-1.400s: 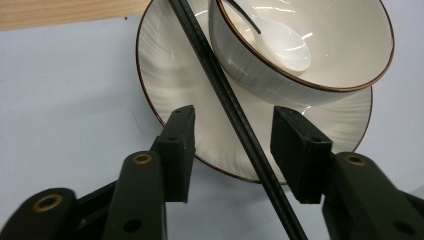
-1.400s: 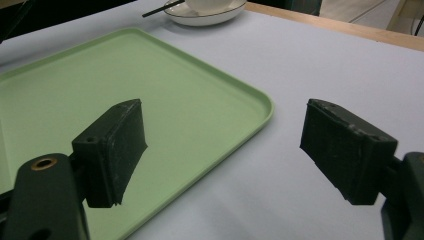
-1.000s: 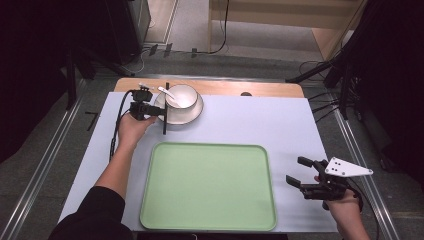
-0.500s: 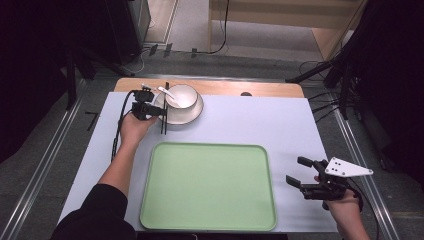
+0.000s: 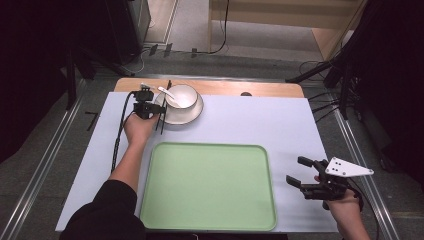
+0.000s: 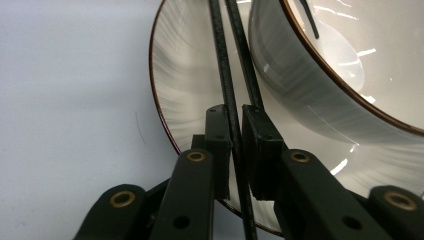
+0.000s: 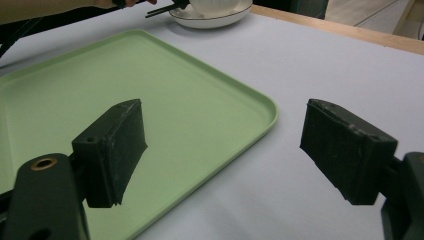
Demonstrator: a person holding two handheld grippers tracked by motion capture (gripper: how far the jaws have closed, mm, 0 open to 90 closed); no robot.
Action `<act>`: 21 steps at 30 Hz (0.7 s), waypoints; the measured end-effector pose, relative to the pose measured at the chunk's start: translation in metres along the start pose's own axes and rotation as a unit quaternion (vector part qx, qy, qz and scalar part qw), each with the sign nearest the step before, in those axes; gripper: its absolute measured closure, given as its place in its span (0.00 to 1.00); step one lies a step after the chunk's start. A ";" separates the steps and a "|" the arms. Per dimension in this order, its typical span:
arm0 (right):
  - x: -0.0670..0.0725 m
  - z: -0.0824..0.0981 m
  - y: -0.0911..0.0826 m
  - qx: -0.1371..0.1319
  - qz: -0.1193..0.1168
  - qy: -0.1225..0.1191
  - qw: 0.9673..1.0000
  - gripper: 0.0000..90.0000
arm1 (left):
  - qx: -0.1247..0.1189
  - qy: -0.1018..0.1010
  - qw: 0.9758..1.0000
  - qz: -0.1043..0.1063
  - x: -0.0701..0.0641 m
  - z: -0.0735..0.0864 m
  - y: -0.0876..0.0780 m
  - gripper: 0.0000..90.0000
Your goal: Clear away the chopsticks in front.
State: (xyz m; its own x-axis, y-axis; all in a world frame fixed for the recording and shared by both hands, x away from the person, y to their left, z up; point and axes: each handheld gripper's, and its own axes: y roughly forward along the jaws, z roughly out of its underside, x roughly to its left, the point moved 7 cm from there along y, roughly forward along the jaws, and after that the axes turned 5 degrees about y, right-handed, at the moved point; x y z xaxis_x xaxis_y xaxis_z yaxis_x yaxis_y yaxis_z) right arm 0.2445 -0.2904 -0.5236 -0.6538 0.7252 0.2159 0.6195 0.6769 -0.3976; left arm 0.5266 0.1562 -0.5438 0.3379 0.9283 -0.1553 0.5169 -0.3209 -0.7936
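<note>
A white bowl with a white spoon in it stands on a white plate at the far left of the table. My left gripper sits at the plate's left rim, shut on a pair of black chopsticks that stand nearly upright. In the left gripper view the chopsticks pass between the closed pads of the gripper, over the plate and beside the bowl. My right gripper is open with nothing in it, just right of the green tray.
The green tray lies bare at the table's front middle, with its corner below my right gripper. A pale mat covers the table, with a wooden strip along the far edge. Metal rails run down both sides.
</note>
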 end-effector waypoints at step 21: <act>0.001 0.000 0.000 0.000 -0.002 -0.005 1.000 0.20 | -0.005 -0.035 0.999 -0.001 0.025 -0.005 -0.031 0.96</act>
State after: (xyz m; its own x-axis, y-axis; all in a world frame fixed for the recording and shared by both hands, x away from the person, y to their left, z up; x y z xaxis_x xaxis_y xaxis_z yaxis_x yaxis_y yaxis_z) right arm 0.2443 -0.2893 -0.5232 -0.6605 0.7212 0.2088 0.6171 0.6799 -0.3962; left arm 0.5228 0.1882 -0.5206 0.2819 0.9395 -0.1947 0.5257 -0.3210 -0.7877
